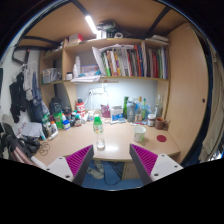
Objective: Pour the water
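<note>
Looking forward along the tongs, a light wooden tabletop is seen beyond the two magenta pads, which are spread wide apart with nothing held between them. A green-capped bottle is set upright on the tabletop, well ahead of the fingers and slightly left of centre, and a small clear cup stands just in front of it, nearer the tongs. A pale cup is placed farther right. More bottles and small containers are crowded along the far edge and the left side of the tabletop. A bookshelf packed with books is mounted above, under a lit strip lamp.
</note>
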The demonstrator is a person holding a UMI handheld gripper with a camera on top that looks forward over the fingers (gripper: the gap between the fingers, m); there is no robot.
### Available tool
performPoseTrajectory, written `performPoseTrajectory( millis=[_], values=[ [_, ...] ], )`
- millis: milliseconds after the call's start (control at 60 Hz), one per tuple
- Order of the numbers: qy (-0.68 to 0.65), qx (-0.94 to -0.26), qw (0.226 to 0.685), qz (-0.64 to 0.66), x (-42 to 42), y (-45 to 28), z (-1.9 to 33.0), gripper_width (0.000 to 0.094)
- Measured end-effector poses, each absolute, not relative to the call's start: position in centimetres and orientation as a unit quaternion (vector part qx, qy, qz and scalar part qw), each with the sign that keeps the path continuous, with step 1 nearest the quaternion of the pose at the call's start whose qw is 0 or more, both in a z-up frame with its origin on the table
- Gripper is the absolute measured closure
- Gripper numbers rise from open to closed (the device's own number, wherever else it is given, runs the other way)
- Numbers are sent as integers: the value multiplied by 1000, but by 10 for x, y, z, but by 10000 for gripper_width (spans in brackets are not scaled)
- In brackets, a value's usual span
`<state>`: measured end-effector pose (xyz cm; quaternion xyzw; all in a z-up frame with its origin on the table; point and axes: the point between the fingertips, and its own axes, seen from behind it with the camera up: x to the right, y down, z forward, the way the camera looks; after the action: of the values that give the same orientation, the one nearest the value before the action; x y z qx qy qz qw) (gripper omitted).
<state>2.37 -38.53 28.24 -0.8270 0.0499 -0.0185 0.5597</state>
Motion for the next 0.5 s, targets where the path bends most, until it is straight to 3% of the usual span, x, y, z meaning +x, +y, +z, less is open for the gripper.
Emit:
performPoseTrajectory(
  millis=[300,500],
  values=[
    [87,-825,555,-59,8,-381,278,104],
    [78,-821,565,-36,-7,-341,258,105]
  ],
)
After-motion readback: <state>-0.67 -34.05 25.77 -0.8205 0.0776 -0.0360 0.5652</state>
